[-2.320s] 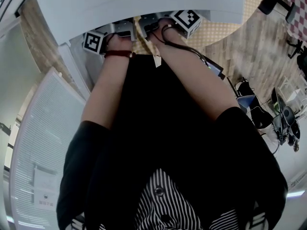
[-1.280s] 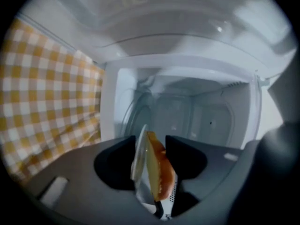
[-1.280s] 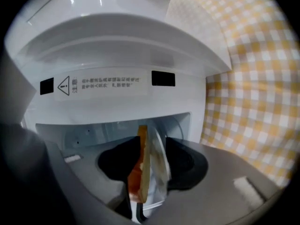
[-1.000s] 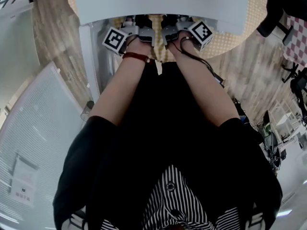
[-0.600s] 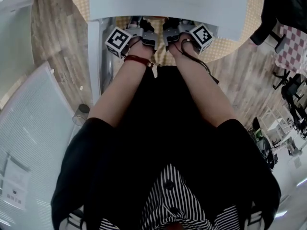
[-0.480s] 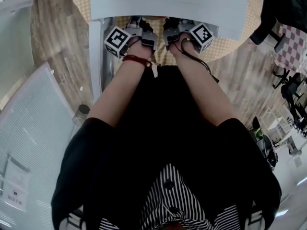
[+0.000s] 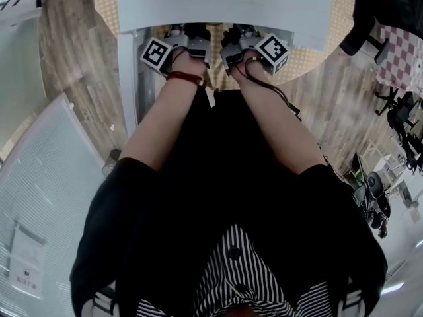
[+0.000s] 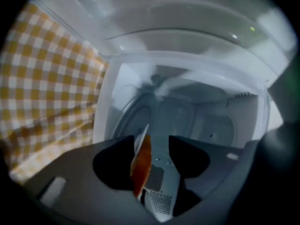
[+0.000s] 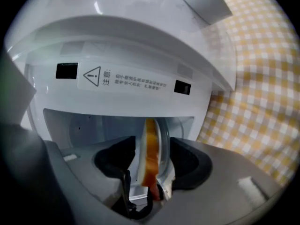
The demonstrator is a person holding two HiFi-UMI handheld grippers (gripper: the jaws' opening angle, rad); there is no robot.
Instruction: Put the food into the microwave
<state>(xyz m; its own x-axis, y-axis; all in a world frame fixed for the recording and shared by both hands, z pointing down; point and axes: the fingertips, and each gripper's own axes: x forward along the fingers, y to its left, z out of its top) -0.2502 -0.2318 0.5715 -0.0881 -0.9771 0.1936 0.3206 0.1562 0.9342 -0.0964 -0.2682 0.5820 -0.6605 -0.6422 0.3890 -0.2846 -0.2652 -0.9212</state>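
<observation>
The white microwave (image 7: 225, 5) stands on a yellow checked cloth (image 7: 310, 55), and both hands reach in under its top. The jaws of my left gripper (image 7: 186, 43) and right gripper (image 7: 241, 45) are hidden there. In the left gripper view the food (image 8: 142, 165), a thin orange piece on a white backing seen edge-on, leans on the left jaw with a gap to the other. The left gripper (image 8: 157, 161) faces the open cavity (image 8: 206, 121) and its jaws are closing. In the right gripper view the same food (image 9: 150, 158) stands between the opening jaws of the right gripper (image 9: 152, 161), just clear of both.
A warning label (image 9: 126, 81) runs across the microwave's front above the opening. A white upright edge (image 7: 127, 78) hangs beside the left hand. Checked cloth (image 9: 262, 102) shows right of the oven, wooden floor (image 7: 73, 65) and a pale panel (image 7: 46, 197) at the left, and chairs (image 7: 396, 117) far right.
Both hands have stayed at the microwave's mouth, side by side. Only the head camera has swayed a little, so the floor and panel have shifted in the picture.
</observation>
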